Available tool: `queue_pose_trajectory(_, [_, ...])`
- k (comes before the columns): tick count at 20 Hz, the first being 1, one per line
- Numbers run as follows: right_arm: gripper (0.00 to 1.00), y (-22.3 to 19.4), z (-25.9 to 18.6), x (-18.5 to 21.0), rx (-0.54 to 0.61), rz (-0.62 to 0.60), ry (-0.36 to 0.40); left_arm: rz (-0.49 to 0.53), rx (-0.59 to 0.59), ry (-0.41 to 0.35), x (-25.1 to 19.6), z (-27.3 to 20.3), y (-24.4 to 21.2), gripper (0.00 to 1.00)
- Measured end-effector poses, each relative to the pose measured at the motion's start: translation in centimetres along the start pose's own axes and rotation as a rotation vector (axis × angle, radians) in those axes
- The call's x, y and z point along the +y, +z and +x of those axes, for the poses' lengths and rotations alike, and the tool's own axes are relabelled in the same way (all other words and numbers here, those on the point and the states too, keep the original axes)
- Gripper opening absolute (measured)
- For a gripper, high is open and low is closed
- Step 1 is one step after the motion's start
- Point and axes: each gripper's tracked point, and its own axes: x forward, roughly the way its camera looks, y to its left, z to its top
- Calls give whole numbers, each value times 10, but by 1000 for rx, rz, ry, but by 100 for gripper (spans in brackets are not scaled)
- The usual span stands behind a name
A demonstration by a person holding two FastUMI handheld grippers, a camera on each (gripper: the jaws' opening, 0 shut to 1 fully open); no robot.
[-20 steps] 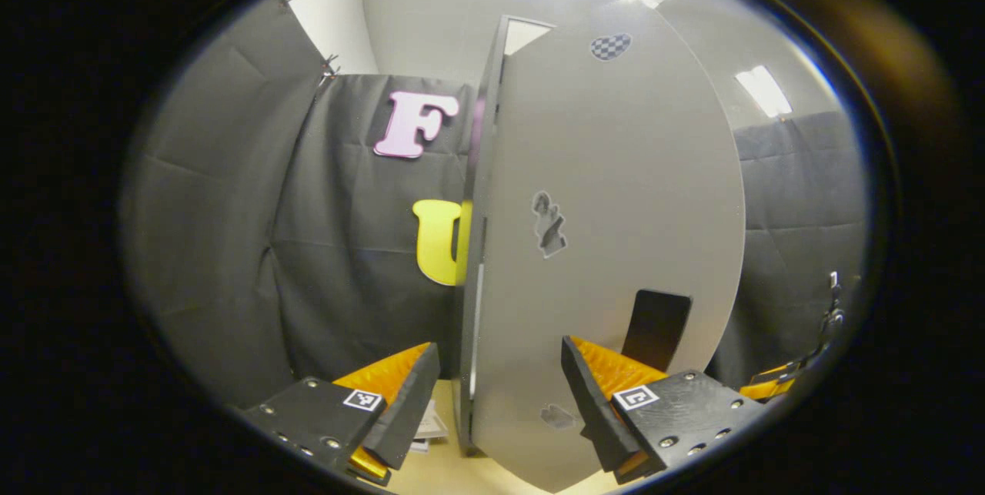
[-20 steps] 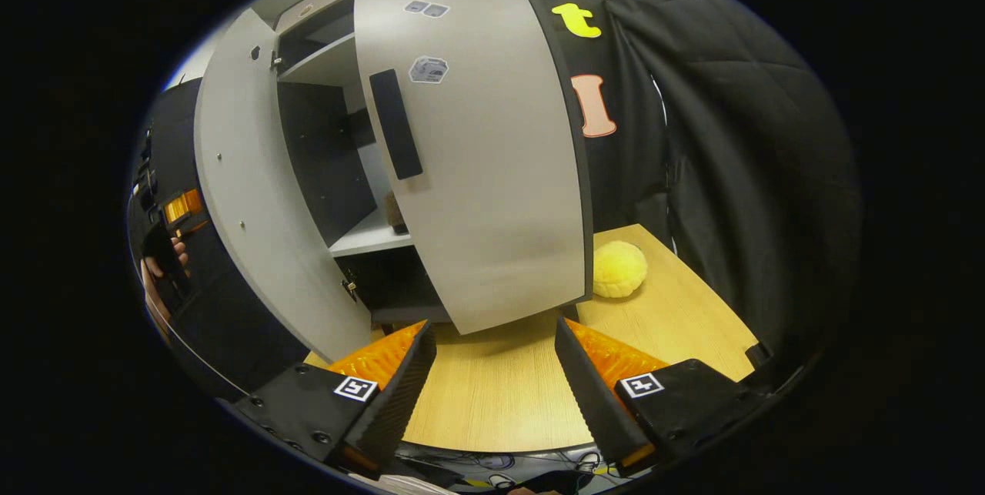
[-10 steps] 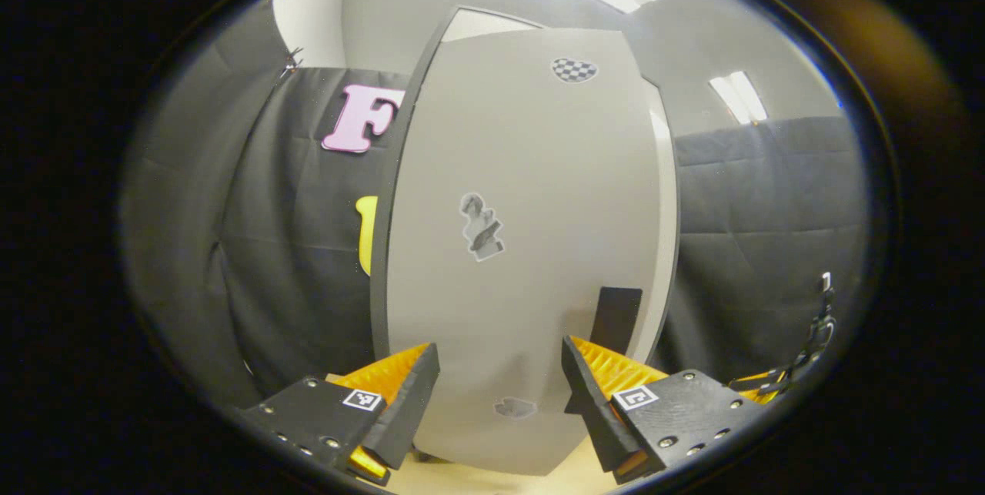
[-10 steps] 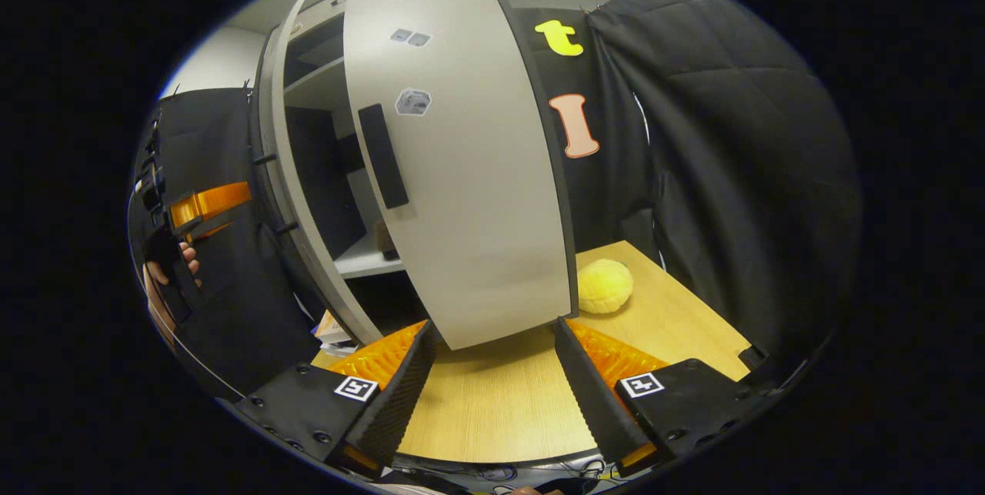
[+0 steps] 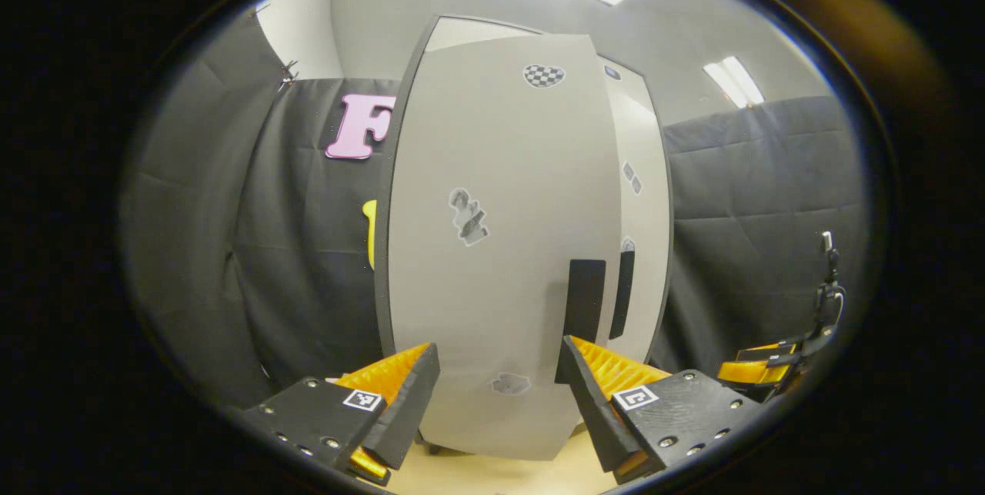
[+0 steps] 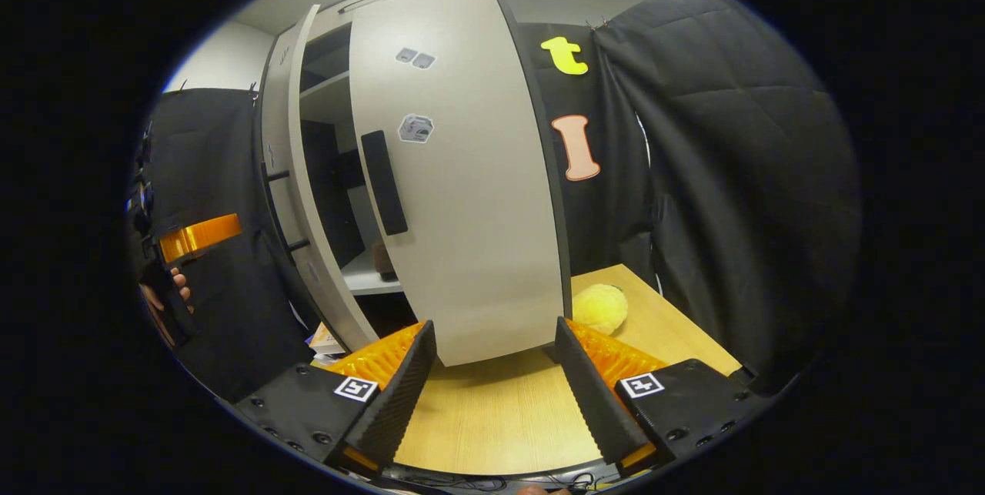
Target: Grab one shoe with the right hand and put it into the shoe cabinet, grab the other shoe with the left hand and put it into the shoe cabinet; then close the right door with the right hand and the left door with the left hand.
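The cabinet's grey left door [image 5: 492, 249] stands close in front of my left gripper [image 5: 496, 372], which is open with the door's lower part between its fingers. Its black handle [image 5: 585, 299] sits just above the right finger. The right door [image 5: 640, 210] shows beyond it. In the right gripper view the right door [image 6: 462, 195] with its black handle [image 6: 383, 182] is nearly closed, and my open right gripper [image 6: 496, 341] is just below its bottom edge. The left door [image 6: 288, 187] is still ajar. Through the gap, part of a brownish shoe [image 6: 382, 258] lies on a shelf [image 6: 369, 281].
A yellow plush ball [image 6: 599, 305] lies on the wooden table [image 6: 500, 418] right of the right door. Black cloth walls close in both sides. At the left edge of the right gripper view, a hand holds the left gripper [image 6: 192, 237]. The right gripper [image 5: 758, 368] appears low right.
The left door has swung from edge-on to nearly closed in front of my left gripper. The right door has also swung further shut, narrowing the gap onto the shelves.
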Motion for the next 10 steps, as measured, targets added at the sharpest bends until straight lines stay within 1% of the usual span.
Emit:
queue_pose_trajectory(3, [98,24,6,3,-40,22,2,23,-11,54,-1,-5,3,89])
queue_pose_trajectory(6, [98,50,9,4,-91,28,1,44,-34,175,2,-28,1,92])
queue_pose_trajectory(10, [98,74,-1,4,-148,13,-19,14,-21,232,-7,-47,-26,96])
